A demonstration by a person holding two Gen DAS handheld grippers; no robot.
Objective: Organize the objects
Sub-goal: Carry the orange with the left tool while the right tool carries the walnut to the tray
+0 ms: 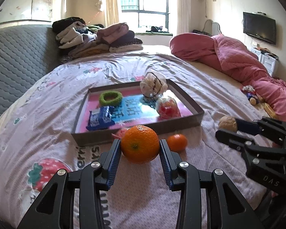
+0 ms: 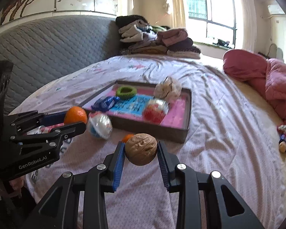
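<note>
- The round, glossy orange sat squeezed between the blue ribbed pads of the left gripper, partly closed on the fruit, in front of the tray's near wall and seemingly clear of the sheet.
- The wrinkled tan walnut was pinched the same way in the right gripper, its jaws narrower, also short of the tray.
- Both are round and hard, held only at their widest line; a tilt or jolt could probably roll either one out of the pads, and it would likely run down the soft, creased bed sheet.
- The grippers stood near each other, so swinging both toward the tray at once risked a knock that might loosen one grip.
- A low approach could catch the raised wall and shove the light tray across the bedding.
- The shallow brown cardboard tray with a pink and blue printed floor held a fuzzy green ring, a blue crinkled snack packet, a clear bag of red sweets and a crumpled pale bag leaning at its far corner.
- Outside it, a small mandarin lay just beside the orange, and a clear wrapped white-and-blue ball lay near the tray's front corner.
</note>
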